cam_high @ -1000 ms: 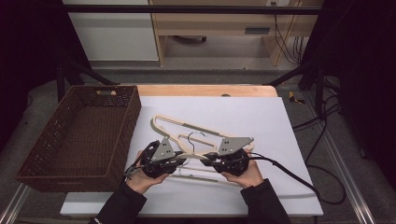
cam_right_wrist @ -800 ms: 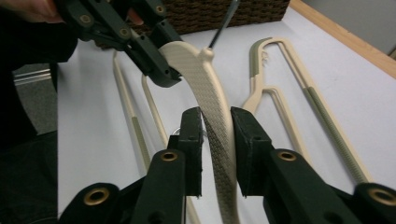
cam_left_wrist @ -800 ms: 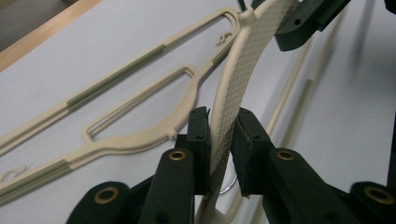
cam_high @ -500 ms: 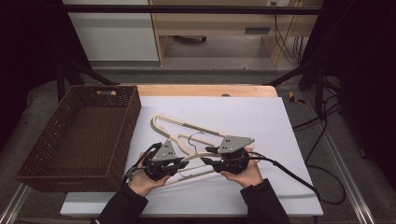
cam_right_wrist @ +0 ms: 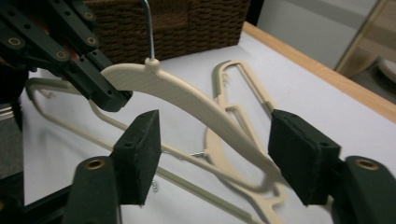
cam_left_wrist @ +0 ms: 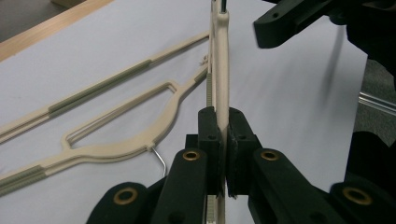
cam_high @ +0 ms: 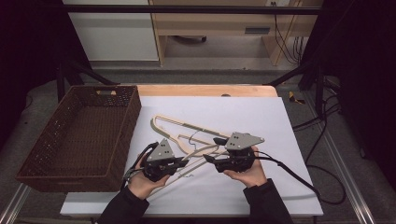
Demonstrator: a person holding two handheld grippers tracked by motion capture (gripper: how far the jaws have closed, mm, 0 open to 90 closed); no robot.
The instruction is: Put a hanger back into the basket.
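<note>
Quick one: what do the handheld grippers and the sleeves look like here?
Both grippers, left gripper and right gripper, are black, each topped by a grey three-cornered plate with small holes. Jaw links carry brass-coloured pivot bushings and blocky black pads. A black cable trails from the right one. Sleeves are dark.

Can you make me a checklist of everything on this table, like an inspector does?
Surface: white table, wooden back edge.
Job's things: beige hangers; one raised hanger clamped by the left gripper.
Clutter: nothing seen.
Grippers: left gripper shut on raised hanger; right gripper jaws have just been opening, astride the hanger without pressing it.
Cables: black cable trails from right gripper.
Surroundings: brown wicker basket at left, looks empty; dark frame, pale cabinet behind.
</note>
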